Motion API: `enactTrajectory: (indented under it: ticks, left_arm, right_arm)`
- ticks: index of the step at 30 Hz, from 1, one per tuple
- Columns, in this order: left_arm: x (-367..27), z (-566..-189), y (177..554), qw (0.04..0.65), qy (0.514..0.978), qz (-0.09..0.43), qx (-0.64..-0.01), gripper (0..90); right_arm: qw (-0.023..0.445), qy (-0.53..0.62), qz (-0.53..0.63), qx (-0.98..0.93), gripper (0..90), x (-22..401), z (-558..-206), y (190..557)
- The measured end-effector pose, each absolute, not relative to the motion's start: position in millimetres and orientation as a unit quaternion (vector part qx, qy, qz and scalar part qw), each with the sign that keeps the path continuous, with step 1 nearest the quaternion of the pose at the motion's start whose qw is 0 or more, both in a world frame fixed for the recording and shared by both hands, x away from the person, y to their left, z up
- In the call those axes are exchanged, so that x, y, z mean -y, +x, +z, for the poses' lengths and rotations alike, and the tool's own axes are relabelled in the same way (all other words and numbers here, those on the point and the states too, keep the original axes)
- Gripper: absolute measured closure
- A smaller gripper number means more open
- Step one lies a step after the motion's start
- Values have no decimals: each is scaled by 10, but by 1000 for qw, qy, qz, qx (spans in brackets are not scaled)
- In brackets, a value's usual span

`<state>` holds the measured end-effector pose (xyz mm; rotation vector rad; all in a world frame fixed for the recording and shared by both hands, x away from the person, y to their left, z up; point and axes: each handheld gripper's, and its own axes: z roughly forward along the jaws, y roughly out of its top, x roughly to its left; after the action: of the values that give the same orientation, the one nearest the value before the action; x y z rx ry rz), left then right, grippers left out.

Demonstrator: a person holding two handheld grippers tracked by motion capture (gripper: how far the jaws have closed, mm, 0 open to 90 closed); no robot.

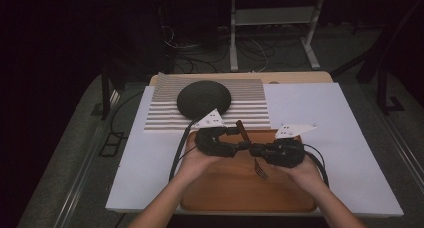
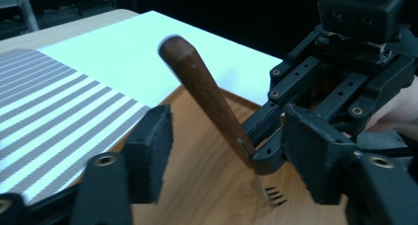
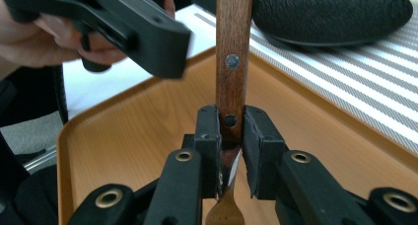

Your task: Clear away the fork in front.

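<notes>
Forearms come in from the near edge of the surface and meet over a wooden tray (image 1: 210, 198), which serves here as the landmark. Above the middle of the tray, the right hand-held gripper (image 1: 252, 149) is clamped on a fork (image 1: 245, 138) low on its wooden handle, just above the metal neck; the right gripper view shows both pads pressed flat on the handle at its lower rivet (image 3: 230, 120). The fork stands tilted, tines down close to the tray floor (image 2: 276, 195), handle end rising toward the tray's far edge. Just left of it over the tray, the left hand-held gripper (image 1: 235, 138) has its jaws apart, one on each side of the handle (image 2: 207, 94), and neither pad touches the wood. A grey three-cornered plate sits on top of each gripper, and cables trail back over the tray toward the person.

Beyond the tray's far edge lies a striped mat (image 1: 250, 105), touching or just overlapping the rim. On the mat rests a dark round bowl-like thing (image 1: 204, 99), upside down. White sheet (image 1: 320, 113) covers the surface around the tray, and past it a wooden strip of the surface shows.
</notes>
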<state>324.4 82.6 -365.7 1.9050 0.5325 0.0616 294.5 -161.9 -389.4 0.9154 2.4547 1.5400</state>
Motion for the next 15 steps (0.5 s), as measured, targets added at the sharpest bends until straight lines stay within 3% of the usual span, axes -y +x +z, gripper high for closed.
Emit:
enactTrajectory:
  ticks: [1, 6, 15]
  left_arm:
    - [-820, -3660, 3248, 550, 803, 17, -230, 456]
    - [-811, -3670, 3244, 553, 800, 17, -230, 601]
    - [-822, -3684, 3256, 563, 792, 2, -238, 728]
  right_arm:
    - [52, 298, 508, -807, 765, 1596, -3887, 2940]
    - [53, 294, 509, -807, 765, 1550, -3887, 2941]
    - [60, 289, 512, -807, 765, 1506, -3861, 2934]
